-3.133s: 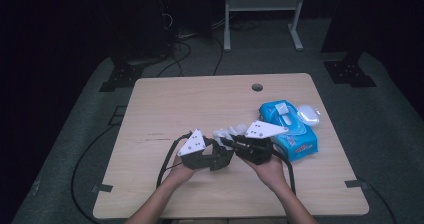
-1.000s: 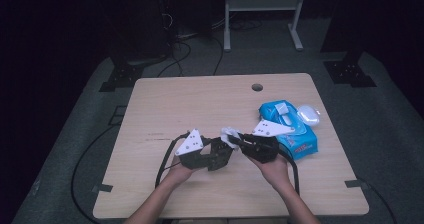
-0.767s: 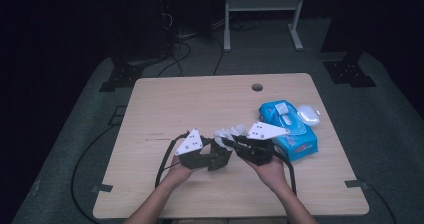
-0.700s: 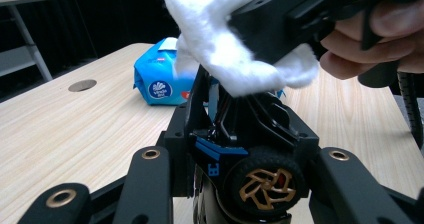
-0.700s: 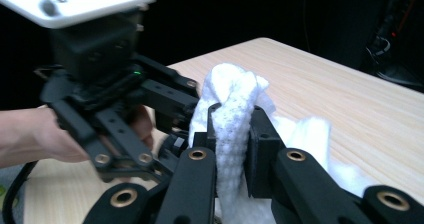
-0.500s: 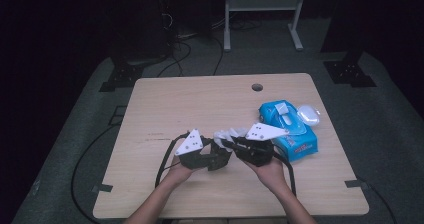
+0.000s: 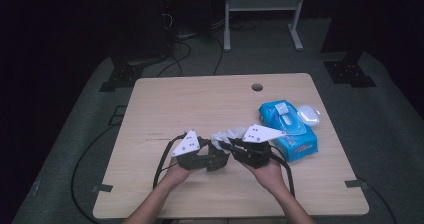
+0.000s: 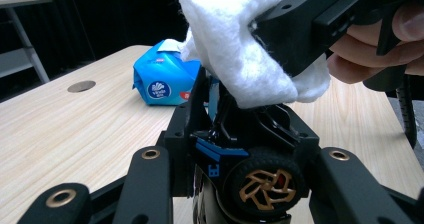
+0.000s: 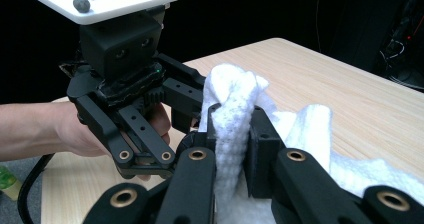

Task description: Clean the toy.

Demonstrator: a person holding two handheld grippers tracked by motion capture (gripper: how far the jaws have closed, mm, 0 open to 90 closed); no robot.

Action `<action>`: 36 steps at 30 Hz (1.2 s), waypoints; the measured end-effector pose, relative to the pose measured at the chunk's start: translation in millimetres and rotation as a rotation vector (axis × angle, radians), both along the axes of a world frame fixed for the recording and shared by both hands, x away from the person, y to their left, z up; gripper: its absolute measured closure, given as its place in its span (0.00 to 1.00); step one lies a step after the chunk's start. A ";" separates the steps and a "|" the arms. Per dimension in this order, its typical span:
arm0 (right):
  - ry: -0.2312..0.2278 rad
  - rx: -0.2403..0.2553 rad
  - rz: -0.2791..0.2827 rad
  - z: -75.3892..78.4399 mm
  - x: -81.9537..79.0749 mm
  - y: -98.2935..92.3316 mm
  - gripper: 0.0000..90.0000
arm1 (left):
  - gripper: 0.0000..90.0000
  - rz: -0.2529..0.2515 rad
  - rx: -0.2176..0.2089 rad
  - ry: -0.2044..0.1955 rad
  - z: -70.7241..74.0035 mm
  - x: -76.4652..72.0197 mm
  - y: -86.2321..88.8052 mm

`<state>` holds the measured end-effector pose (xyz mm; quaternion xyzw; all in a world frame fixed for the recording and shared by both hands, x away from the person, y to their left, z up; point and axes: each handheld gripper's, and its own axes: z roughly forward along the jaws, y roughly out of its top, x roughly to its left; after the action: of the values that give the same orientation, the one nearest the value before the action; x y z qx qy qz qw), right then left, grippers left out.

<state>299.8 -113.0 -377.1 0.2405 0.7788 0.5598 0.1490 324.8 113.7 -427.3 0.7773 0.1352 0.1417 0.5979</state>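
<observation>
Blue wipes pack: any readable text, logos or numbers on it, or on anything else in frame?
Blue wipes pack: a round white logo with small lettering beneath it and a red strip beside it; all too blurred to read.
The same pack in the high view: print near its front edge, too small to read.
Black toy car in the left gripper: no lettering to be seen.
White wipe in the right gripper: none.

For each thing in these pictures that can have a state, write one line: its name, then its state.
left gripper: shut on the toy car.
toy car: black, held above the table.
right gripper: shut on the white wipe.
white wipe: crumpled, pressed onto the car.
blue wipes pack: lying flat, flap lifted.
</observation>
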 end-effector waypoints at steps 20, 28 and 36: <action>0.009 -0.019 0.026 -4.0 -8.4 8.3 0.92 | 0.64 -0.021 0.044 -0.027 -2.4 -10.9 11.1; 0.023 -0.012 0.016 -5.0 -6.9 5.7 0.92 | 0.64 -0.022 0.053 -0.009 -1.1 -8.1 8.5; 0.024 -0.013 0.021 -5.3 -7.6 6.8 0.92 | 0.63 -0.027 0.063 0.008 -1.9 -8.9 10.5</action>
<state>292.2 -106.2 -382.4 0.2381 0.7866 0.5535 0.1352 315.9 124.2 -429.1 0.7981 0.1224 0.1346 0.5745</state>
